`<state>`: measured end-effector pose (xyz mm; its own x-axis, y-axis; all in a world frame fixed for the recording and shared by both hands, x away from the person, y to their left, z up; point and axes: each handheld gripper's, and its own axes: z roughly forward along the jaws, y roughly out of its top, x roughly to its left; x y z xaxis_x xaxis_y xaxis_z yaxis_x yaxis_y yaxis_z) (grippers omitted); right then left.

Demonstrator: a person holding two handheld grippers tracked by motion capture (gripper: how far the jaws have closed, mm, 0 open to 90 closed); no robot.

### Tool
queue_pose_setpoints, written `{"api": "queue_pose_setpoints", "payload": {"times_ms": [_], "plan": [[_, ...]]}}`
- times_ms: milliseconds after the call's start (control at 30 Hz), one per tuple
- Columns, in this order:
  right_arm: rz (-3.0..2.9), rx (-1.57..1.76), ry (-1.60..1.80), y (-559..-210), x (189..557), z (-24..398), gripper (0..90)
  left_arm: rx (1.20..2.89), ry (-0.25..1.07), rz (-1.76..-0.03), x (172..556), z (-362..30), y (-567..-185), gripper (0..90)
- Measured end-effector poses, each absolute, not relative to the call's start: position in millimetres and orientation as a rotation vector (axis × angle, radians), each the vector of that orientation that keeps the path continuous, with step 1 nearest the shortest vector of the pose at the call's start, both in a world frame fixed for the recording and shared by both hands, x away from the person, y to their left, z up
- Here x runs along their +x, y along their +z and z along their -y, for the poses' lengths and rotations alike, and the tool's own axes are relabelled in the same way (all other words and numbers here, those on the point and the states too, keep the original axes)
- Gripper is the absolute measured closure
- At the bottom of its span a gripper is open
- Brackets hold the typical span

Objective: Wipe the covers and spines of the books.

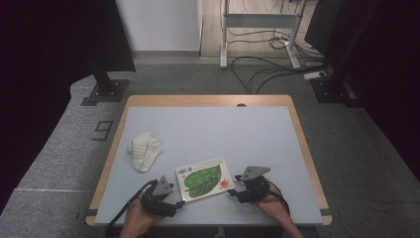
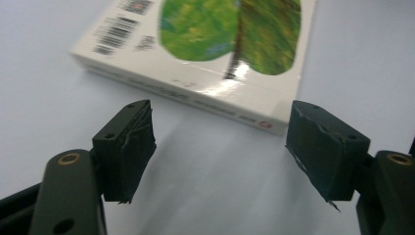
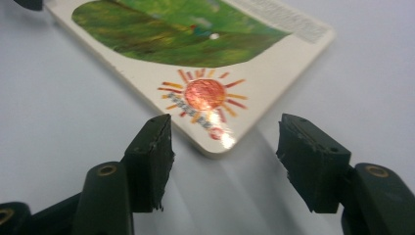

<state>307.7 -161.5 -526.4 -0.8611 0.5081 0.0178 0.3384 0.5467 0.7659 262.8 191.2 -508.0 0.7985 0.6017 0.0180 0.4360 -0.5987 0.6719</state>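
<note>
Pale blue, the tabletop (image 1: 208, 129) carries one thing that matters to you now: the board book (image 1: 204, 179) with the green leaf on its cover, lying flat near your edge of the table, squarely between your two hands. Its long axis runs across you from side to side, tilted a little so the right end sits farther from you. Your left gripper (image 1: 174, 204) lies just off the near left corner, jaws parted with nothing between them, the book's spine edge (image 2: 195, 93) ahead of the pads and not touching. Your right gripper (image 1: 233, 194) faces the near right corner, the one with the red sun (image 3: 205, 95), jaws likewise apart and empty, that corner pointing into the gap but short of the pads. Both hands sit about equally close (the white knitted cloth (image 1: 143, 150) lies well apart, up on the left). Either gripper, I judge, needs only a short push forward onto its own corner.
</note>
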Motion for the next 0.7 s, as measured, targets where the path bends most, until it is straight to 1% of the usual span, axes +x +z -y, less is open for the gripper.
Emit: {"api": "queue_pose_setpoints", "payload": {"times_ms": [200,333,567,700], "plan": [[-2.514,0.79,1.204,-518.3,313.4,183.5,30.3,2.25,0.382,-0.825,273.9,-214.0,-492.9,22.6],[-2.484,0.846,1.185,-517.3,317.8,198.5,26.6,2.211,0.413,-0.881,290.0,-228.0,-482.5,15.4],[-2.425,0.944,1.149,-520.9,324.9,221.3,18.3,2.208,0.451,-0.918,314.1,-240.3,-463.6,13.4],[-2.399,1.0,1.128,-523.7,327.3,232.4,14.4,2.202,0.476,-0.944,331.0,-248.1,-454.7,10.4]]}}
